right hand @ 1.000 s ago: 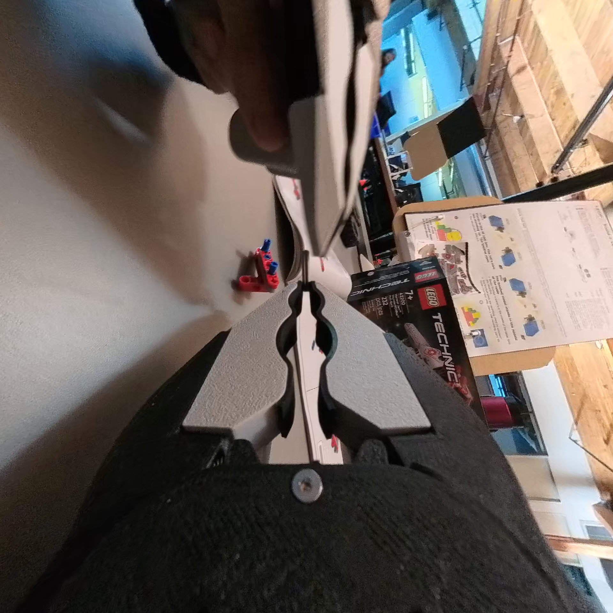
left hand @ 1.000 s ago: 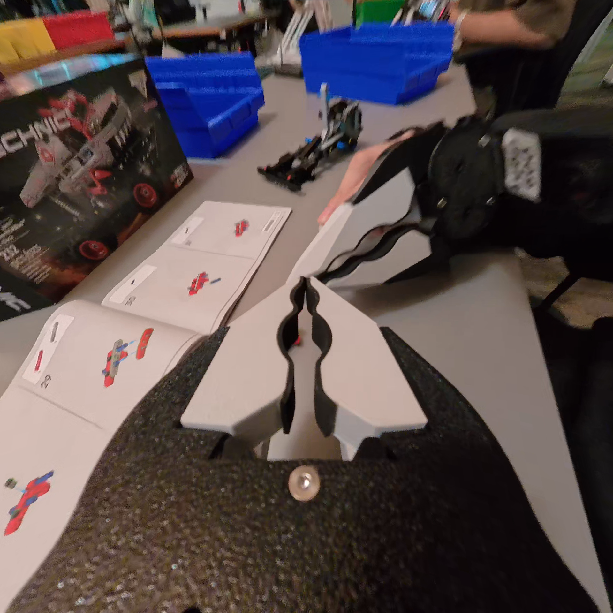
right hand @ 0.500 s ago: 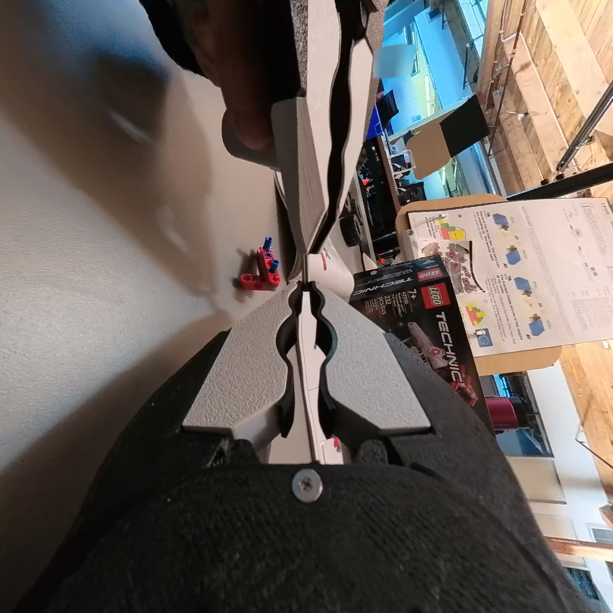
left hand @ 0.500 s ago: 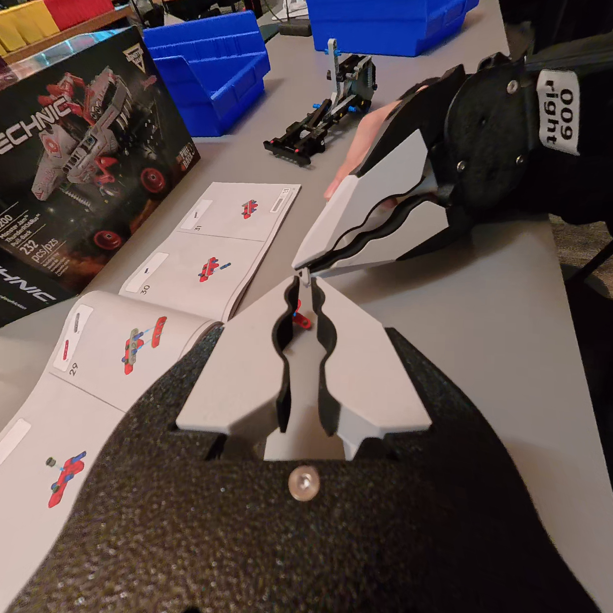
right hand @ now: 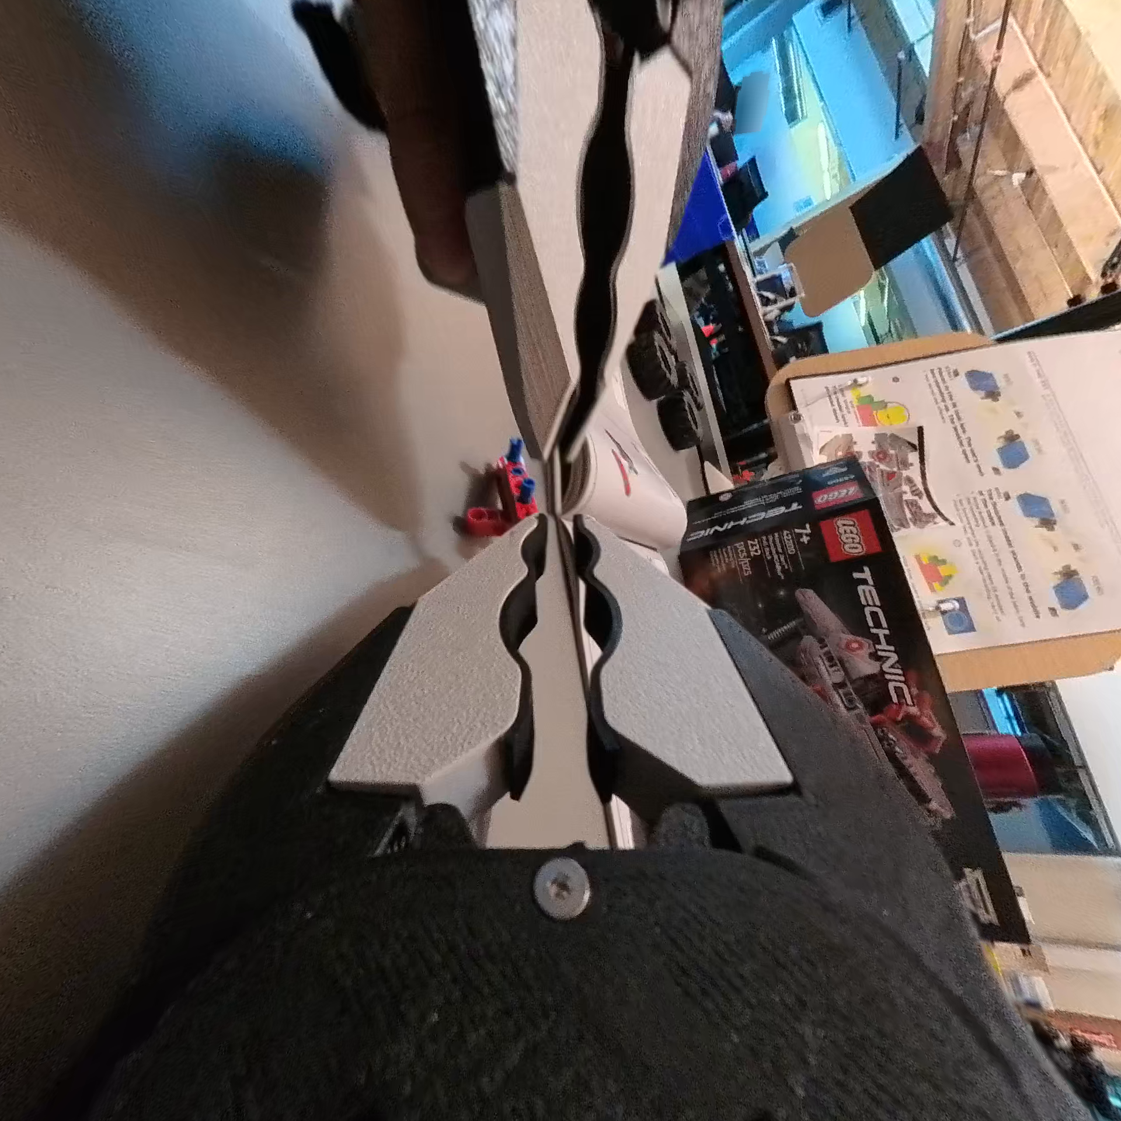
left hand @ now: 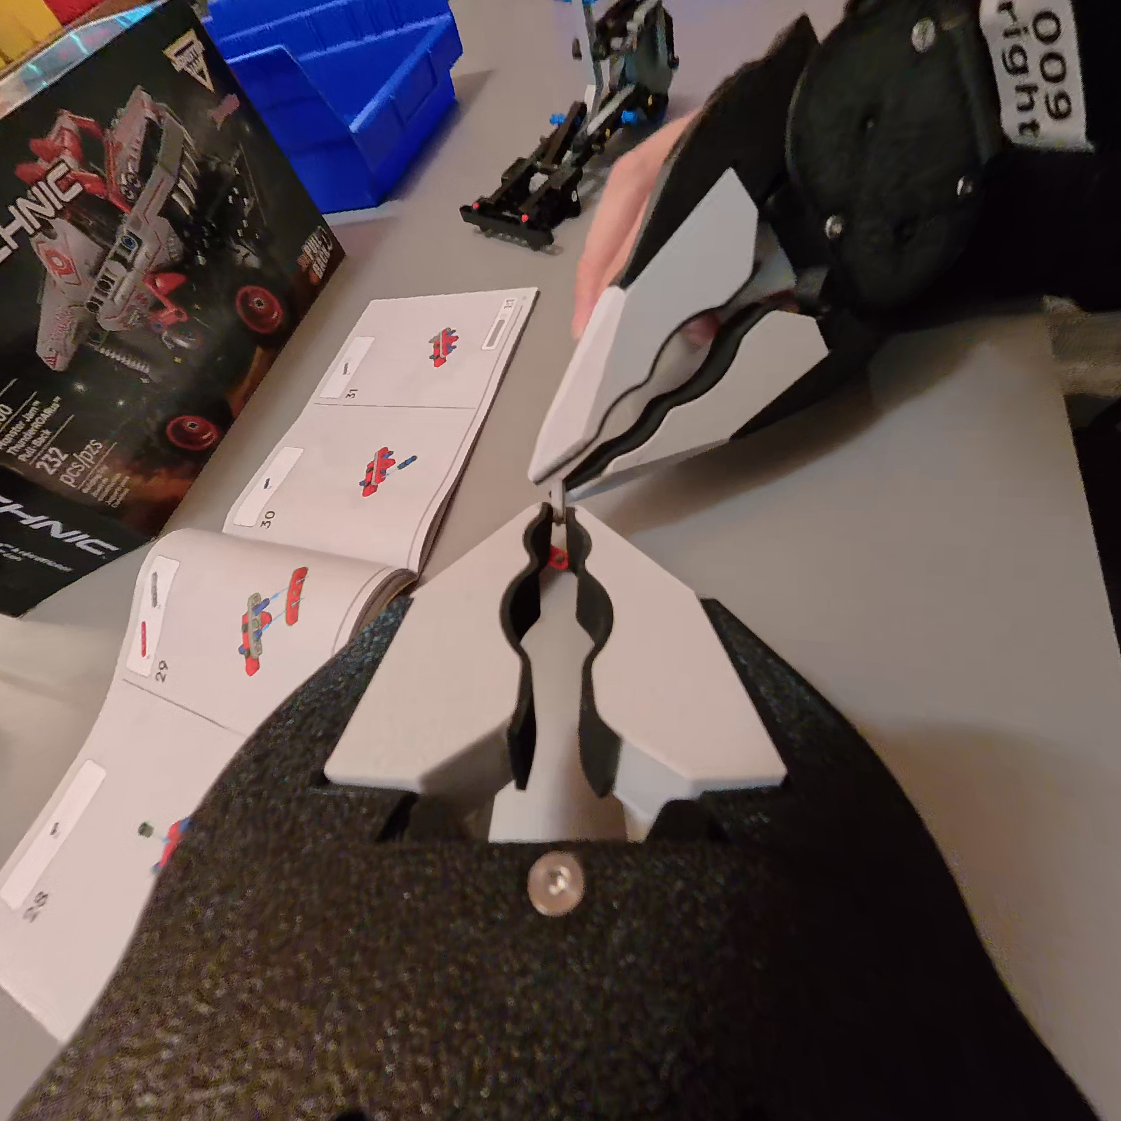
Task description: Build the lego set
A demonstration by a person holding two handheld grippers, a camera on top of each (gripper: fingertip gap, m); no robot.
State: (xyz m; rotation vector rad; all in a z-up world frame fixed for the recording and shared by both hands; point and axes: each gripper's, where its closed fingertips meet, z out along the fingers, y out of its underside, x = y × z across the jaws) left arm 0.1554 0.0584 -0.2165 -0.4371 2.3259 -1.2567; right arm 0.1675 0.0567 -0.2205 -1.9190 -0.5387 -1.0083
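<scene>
- Build is partway, by my read: the black frame [left hand: 570,151] with grey and blue bits stands assembled at the far side of the table [left hand: 849,606], just in front of the blue bins [left hand: 340,91].
- The booklet [left hand: 376,461] lies open mid-way through its steps, so plenty is left. The black wheels [right hand: 667,376] sit loose beyond the booklet, not yet fitted.
- A small red piece with blue pins [right hand: 503,491] lies on the table just beyond your gripper tips, apart from the frame. Looks like the sub-assembly on the open pages, not yet joined to anything.
- Your left gripper [left hand: 557,515] is clenched at the tips on a thin grey pin [left hand: 559,500].
- Your right gripper [left hand: 555,479] comes in from the right, tip to tip with the left. Its jaws look closed at the tip on the same pin's other end, though the pin is too small to be sure of the grip.
- Pin looks like a short light-grey stick, upright between the two tips, held above the table.
- The set's box [left hand: 121,273] stands at the left, behind the booklet.
- Likely next: pin goes into the red piece. Only a guess.
</scene>
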